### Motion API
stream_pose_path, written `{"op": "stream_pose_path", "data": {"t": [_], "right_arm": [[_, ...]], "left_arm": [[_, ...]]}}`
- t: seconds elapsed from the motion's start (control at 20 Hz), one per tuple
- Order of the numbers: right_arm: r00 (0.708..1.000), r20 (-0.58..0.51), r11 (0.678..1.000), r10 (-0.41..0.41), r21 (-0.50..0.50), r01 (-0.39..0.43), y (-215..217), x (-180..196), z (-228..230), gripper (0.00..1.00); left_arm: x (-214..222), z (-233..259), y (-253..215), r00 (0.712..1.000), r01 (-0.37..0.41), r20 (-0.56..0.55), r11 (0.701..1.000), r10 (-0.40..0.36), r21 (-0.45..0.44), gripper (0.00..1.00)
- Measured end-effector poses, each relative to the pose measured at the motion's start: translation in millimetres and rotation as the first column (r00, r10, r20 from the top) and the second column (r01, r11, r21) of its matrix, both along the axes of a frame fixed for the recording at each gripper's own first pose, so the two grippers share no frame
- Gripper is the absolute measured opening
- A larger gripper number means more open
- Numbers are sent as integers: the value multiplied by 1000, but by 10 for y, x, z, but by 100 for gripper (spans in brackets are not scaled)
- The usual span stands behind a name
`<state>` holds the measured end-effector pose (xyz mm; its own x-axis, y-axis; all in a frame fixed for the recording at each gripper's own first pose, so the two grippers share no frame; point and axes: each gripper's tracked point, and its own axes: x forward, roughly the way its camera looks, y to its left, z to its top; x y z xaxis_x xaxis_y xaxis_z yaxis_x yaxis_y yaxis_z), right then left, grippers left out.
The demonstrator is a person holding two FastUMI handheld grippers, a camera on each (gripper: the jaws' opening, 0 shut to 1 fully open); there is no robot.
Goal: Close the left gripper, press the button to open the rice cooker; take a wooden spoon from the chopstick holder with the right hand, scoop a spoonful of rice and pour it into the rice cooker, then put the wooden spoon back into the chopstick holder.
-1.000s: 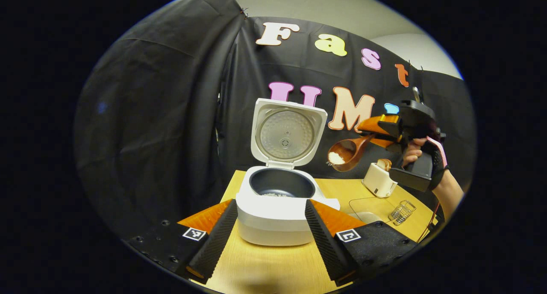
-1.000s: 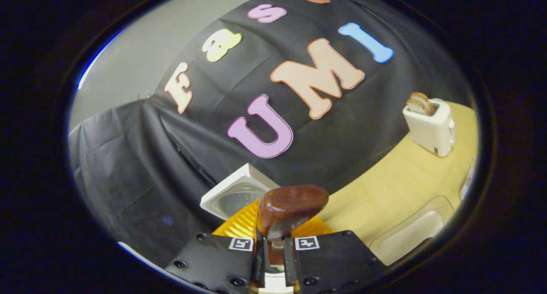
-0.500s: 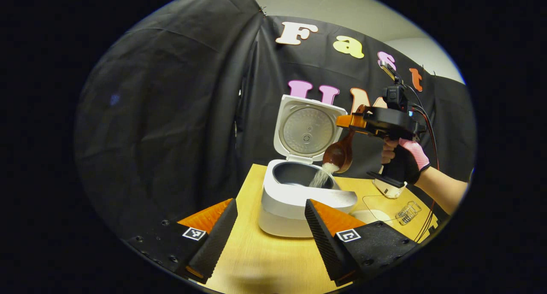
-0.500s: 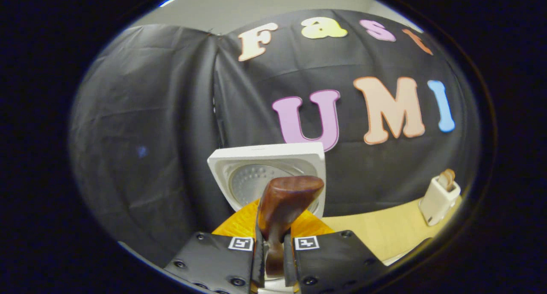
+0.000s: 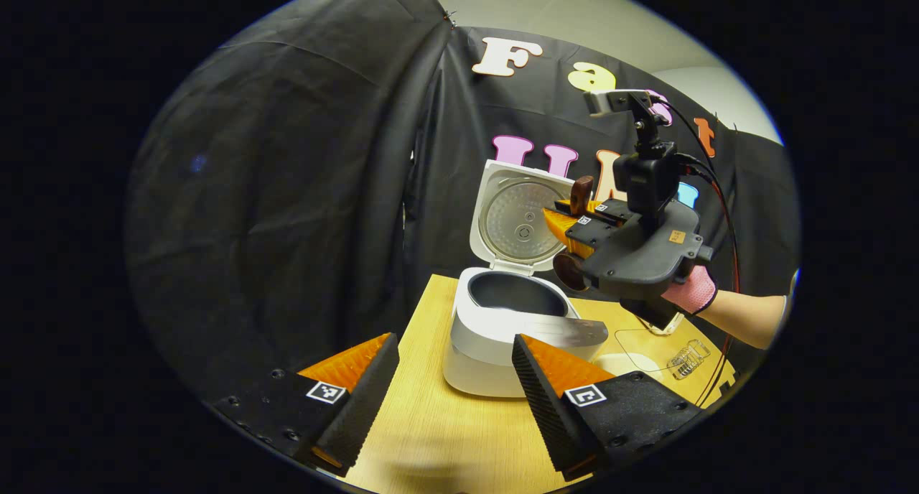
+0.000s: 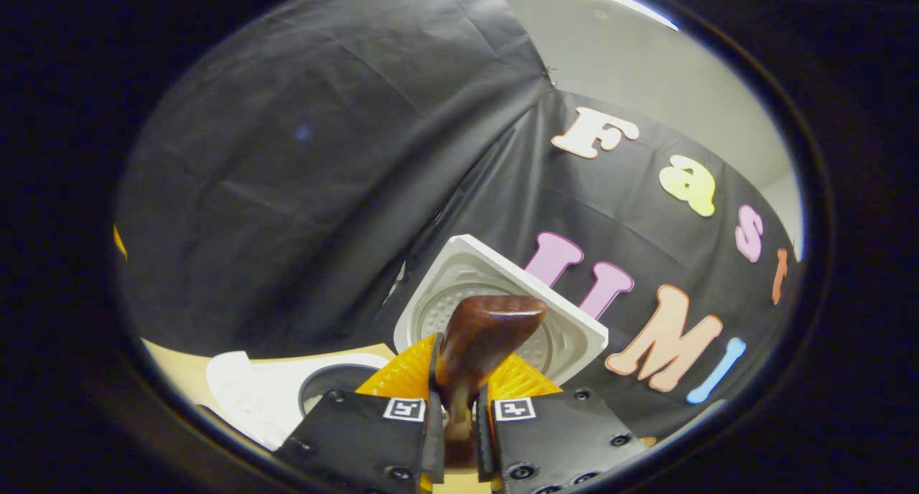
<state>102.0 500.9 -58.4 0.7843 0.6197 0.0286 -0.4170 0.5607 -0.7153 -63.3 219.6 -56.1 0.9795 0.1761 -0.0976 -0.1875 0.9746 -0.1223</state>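
Pour step: right gripper [image 6: 459, 436] clamps brown wooden spoon [image 6: 477, 336], tipped over open white rice cooker [image 5: 502, 322]. Left gripper [image 5: 452, 393] wide, idle. Next: return spoon to holder.

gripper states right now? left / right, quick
Left gripper: open, empty, held in front of the rice cooker.
Right gripper: shut on the wooden spoon handle, above the cooker.

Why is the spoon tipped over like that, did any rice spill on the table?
No spilled rice shows on the table. The right gripper holds the wooden spoon tipped beside the open rice cooker. Nothing else stands out.
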Motion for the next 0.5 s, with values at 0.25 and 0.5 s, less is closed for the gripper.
{"op": "stream_pose_path", "data": {"t": [0.25, 0.5], "right_arm": [[1000, 18, 1000, -9, -9, 9, -24, -5, 2, 21], [998, 3, 998, -57, 38, 57, -312, 4, 150, 21]], "left_arm": [[-11, -10, -70, 1000, 15, -6, 1000, -15, 3, 94], [57, -8, -153, 999, 36, -6, 999, -36, 17, 94]]}}
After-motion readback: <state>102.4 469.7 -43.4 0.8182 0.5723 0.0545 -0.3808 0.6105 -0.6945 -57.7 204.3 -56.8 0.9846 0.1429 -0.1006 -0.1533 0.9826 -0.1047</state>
